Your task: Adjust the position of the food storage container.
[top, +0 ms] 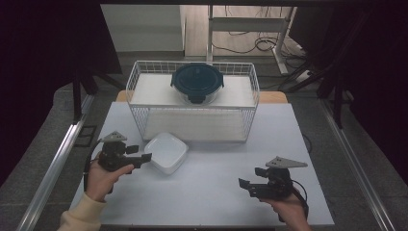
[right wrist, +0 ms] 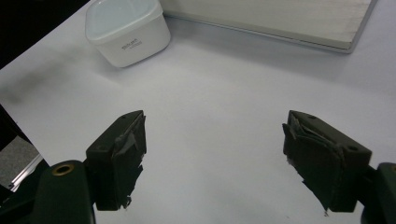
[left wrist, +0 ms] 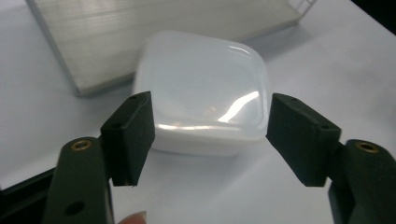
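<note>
A white square container (top: pixel 166 151) with rounded corners sits on the white table, just in front of the wire basket. My left gripper (top: pixel 139 155) is level with it at its left side, jaws open. In the left gripper view the container (left wrist: pixel 205 84) lies right ahead, its near edge between the two jaws of the left gripper (left wrist: pixel 210 135); the pads stand apart from its sides. My right gripper (top: pixel 250 178) rests open near the front right of the table, holding nothing. In the right gripper view the container (right wrist: pixel 126 30) is far off at the upper left, beyond the right gripper (right wrist: pixel 215 158).
A white wire basket (top: pixel 192 65) stands at the back of the table (top: pixel 216 192). A round dark blue lidded pot (top: pixel 197 82) sits on its upper shelf. A metal rail (top: pixel 53 168) runs along the left side; cables lie on the floor behind.
</note>
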The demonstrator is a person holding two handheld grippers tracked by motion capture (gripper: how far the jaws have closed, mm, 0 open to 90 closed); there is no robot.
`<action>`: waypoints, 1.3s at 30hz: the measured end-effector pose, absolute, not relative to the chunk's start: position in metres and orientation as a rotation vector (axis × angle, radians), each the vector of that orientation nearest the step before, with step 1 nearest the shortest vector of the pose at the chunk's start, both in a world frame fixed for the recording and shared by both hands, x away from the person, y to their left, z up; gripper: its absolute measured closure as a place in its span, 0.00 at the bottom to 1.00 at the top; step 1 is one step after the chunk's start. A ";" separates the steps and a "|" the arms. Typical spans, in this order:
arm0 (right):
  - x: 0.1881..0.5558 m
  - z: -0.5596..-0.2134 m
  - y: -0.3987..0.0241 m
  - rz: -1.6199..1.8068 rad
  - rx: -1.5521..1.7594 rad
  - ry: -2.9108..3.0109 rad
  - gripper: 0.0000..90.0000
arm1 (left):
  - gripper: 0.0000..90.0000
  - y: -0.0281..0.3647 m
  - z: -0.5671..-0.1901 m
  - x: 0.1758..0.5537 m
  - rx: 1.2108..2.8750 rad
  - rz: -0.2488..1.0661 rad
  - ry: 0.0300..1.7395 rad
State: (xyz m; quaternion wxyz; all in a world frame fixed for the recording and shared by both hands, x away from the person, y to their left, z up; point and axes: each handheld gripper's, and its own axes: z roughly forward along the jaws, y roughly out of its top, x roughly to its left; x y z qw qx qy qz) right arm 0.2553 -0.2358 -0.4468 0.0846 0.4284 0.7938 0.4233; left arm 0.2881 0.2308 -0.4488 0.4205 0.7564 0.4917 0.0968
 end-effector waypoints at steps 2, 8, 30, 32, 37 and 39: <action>0.255 -0.447 -0.236 1.262 1.279 2.369 0.23 | 0.38 0.232 -0.449 0.298 1.903 0.241 1.242; 0.256 -0.447 -0.238 1.251 1.288 2.370 0.23 | 0.48 0.236 -0.458 0.328 1.952 0.288 1.299; 0.260 -0.453 -0.242 1.244 1.321 2.364 0.23 | 1.00 0.220 -0.486 0.384 2.146 0.279 1.297; 0.261 -0.454 -0.243 1.244 1.325 2.364 0.23 | 1.00 0.219 -0.487 0.385 2.146 0.261 1.285; 0.261 -0.454 -0.243 1.248 1.326 2.363 0.23 | 1.00 0.207 -0.487 0.385 2.169 0.204 1.208; 0.261 -0.453 -0.243 1.253 1.328 2.360 0.23 | 1.00 0.199 -0.487 0.384 2.181 0.192 1.174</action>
